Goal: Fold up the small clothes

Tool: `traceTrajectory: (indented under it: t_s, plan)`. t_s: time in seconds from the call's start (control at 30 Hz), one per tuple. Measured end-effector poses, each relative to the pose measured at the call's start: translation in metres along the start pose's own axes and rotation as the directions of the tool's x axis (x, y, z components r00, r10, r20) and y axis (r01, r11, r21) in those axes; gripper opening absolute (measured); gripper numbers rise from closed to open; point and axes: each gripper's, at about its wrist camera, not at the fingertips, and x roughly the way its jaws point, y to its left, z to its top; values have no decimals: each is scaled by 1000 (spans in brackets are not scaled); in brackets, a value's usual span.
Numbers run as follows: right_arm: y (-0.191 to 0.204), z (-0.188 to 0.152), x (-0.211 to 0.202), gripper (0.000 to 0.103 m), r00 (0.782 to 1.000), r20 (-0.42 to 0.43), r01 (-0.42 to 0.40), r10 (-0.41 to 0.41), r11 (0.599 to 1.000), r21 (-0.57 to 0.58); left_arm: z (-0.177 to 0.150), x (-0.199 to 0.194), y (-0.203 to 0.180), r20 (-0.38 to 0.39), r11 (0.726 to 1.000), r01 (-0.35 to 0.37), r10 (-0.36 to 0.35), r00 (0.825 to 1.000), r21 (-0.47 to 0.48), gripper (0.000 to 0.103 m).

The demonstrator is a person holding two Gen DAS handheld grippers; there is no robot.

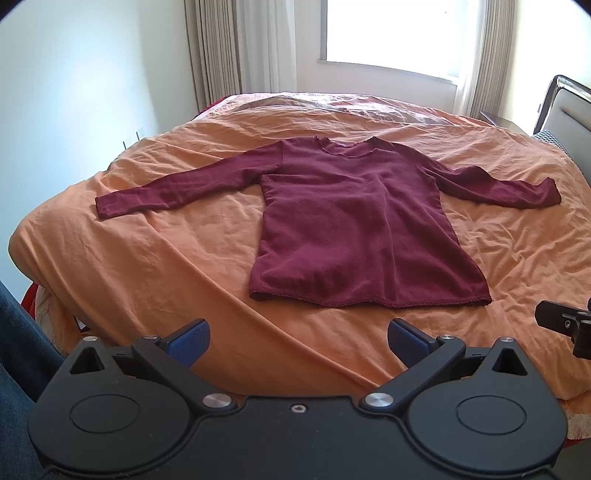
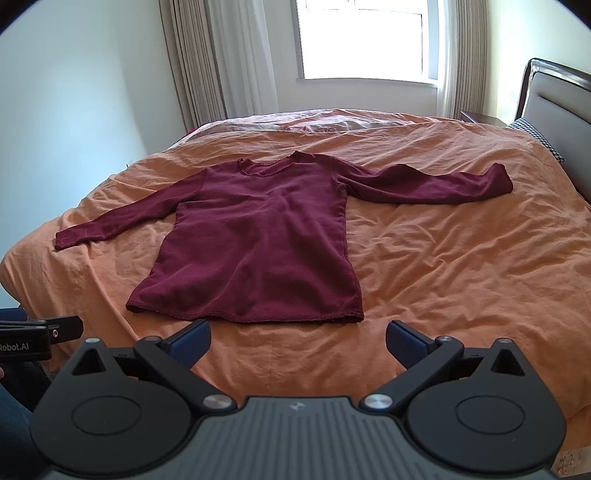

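While a maroon long-sleeved shirt (image 1: 354,229) lies flat on the bed (image 1: 147,258), left tongs (image 1: 297,341) and right tongs (image 2: 297,341) gape wide, empty.

A long-sleeved shirt (image 1: 354,229) lies flat on the bed (image 1: 184,258), sleeves spread left and right, neckline toward the window (image 1: 388,33). Both tongs, left (image 1: 298,341) and right (image 2: 298,341), hover before its hem, the headboard (image 2: 554,96) to the right.

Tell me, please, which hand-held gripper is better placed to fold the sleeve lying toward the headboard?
Right, probably: the right hand-held gripper sits nearer that sleeve of the maroon shirt; both are open, touching nothing.
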Motion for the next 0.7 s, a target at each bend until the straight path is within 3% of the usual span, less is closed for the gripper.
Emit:
traceTrajectory:
  t_s: [0.7]
  plan:
    - [1, 4, 6, 103, 1000, -20, 4, -4, 1000, -5, 1, 6, -3, -16, 1000, 4, -4, 1000, -4, 102]
